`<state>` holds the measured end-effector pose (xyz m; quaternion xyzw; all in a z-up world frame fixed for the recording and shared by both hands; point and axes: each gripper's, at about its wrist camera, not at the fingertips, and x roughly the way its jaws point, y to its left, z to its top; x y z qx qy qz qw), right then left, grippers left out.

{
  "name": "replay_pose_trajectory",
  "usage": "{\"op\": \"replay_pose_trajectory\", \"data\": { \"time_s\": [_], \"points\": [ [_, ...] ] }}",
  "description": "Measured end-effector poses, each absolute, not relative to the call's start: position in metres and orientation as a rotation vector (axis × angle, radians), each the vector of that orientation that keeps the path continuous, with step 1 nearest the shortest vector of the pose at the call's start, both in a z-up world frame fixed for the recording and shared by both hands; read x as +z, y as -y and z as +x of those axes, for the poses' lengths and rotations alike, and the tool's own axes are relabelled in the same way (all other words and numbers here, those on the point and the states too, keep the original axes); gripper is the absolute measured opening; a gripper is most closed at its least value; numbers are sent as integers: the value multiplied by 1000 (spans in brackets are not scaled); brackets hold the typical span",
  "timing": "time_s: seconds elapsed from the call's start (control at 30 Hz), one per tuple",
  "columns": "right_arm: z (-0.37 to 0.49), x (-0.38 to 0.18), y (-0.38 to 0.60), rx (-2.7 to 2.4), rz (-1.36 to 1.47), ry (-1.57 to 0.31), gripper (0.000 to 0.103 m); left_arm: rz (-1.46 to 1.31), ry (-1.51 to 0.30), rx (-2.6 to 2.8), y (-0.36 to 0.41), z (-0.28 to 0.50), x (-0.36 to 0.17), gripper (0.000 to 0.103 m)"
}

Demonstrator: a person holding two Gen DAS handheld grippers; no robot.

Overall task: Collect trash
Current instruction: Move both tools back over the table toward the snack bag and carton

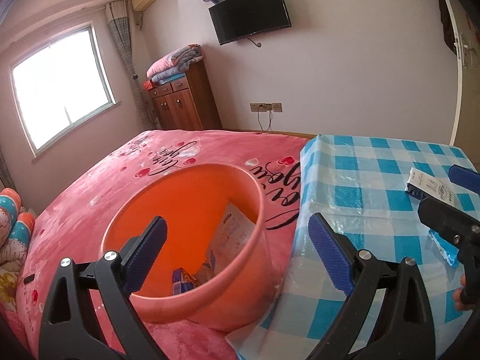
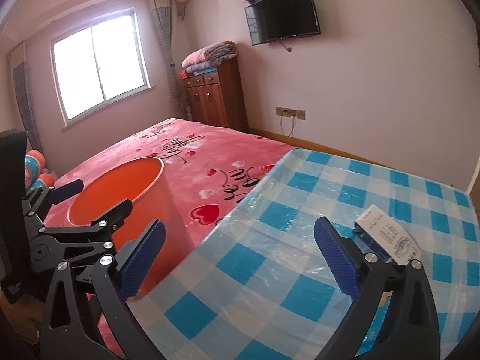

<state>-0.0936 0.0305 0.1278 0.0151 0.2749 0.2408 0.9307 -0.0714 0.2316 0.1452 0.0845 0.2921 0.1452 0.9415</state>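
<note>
Bucket (image 1: 186, 240) left of table (image 1: 375, 180)

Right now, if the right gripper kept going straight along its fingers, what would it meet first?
Probably the checked tablecloth: the open right gripper points down at bare cloth, with the white-labelled box off to its right.

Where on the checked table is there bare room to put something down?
The checked table is bare from its bed-side edge across to the white-and-blue box, and behind the box too. It is crowded only at the box, where the open right claw hovers.
</note>
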Motion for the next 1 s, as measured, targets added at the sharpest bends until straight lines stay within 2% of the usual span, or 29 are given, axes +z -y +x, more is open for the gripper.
{"op": "replay_pose_trajectory", "data": {
  "time_s": [1.0],
  "points": [
    [-120,73,69,293,43,-620,98,216,-658,146,-148,-82,116,95]
  ]
}}
